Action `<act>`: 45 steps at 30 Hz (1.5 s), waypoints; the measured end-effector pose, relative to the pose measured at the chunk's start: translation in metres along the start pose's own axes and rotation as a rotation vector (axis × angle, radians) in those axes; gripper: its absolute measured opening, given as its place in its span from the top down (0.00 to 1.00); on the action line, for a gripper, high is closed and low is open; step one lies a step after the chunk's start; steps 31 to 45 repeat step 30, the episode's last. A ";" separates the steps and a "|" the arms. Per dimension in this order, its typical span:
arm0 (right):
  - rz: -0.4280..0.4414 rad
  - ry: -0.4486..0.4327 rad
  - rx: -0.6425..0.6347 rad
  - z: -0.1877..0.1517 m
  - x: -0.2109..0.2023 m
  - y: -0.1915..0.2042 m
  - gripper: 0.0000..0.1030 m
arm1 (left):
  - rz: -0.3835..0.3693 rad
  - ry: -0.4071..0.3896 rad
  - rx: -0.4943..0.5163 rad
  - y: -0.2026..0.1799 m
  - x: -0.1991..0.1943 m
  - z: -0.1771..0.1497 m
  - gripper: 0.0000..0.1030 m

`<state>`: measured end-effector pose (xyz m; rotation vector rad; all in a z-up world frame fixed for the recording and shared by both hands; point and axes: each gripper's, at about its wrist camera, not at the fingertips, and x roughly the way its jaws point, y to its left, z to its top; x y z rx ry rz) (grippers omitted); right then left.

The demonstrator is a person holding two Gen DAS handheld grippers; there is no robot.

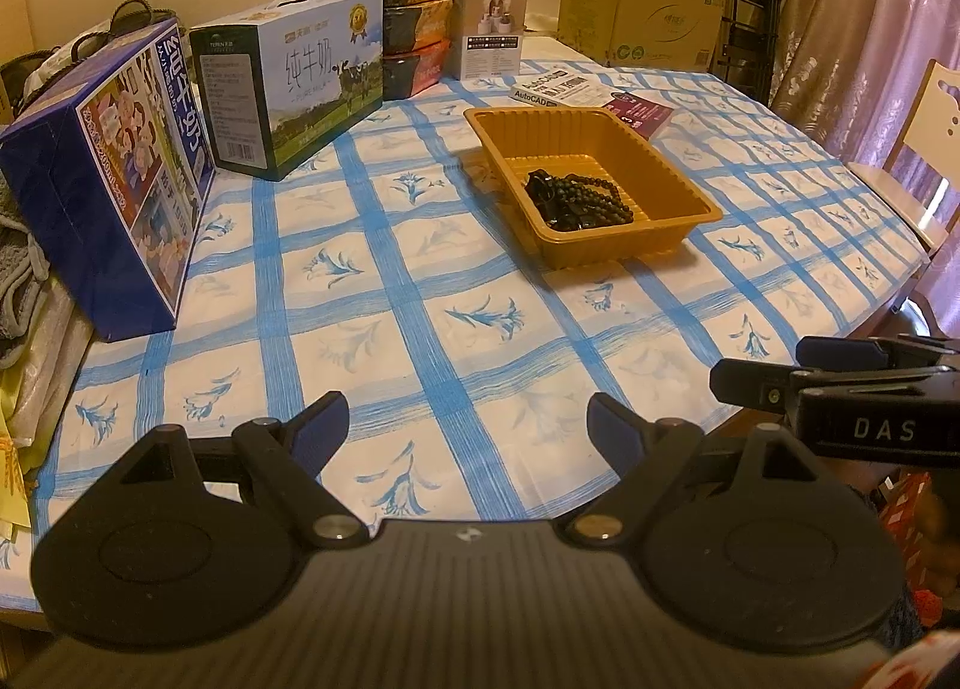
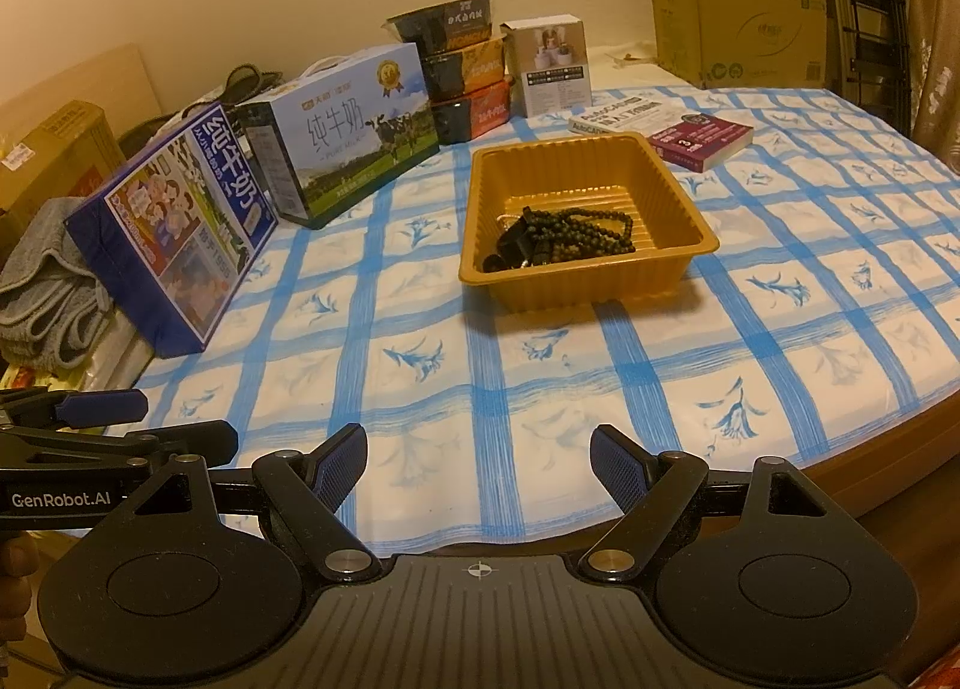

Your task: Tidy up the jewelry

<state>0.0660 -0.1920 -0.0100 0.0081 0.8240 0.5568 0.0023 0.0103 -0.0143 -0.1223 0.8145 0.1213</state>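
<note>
An orange plastic tray [image 1: 690, 203] [image 2: 480, 221] stands on the blue-checked tablecloth in the middle of the table. Dark bead bracelets [image 1: 591, 197] [image 2: 576, 230] lie heaped in it, with a darker black piece [image 2: 516, 245] at the tray's left corner. My left gripper [image 1: 468, 419] is open and empty near the table's front edge, well short of the tray. My right gripper [image 2: 478, 458] is open and empty, also near the front edge. Each gripper shows at the side of the other's view: the right one [image 1: 840, 389], the left one [image 2: 90, 431].
Two milk cartons [image 1: 108, 179] [image 1: 294, 83] stand along the left side. Stacked food trays [image 1: 417, 23] and a small white box [image 1: 492, 32] are at the back. Books [image 2: 699, 140] lie behind the tray. A cardboard box [image 2: 738, 5] and a chair [image 1: 918, 161] are at the right.
</note>
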 end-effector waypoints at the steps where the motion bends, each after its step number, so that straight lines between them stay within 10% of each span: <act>1: 0.000 0.000 0.000 0.000 0.000 0.000 0.21 | 0.000 0.000 0.000 0.000 0.000 0.000 0.17; 45: -0.003 -0.014 0.006 0.007 -0.004 -0.001 0.21 | -0.005 -0.013 0.014 -0.004 -0.004 0.008 0.17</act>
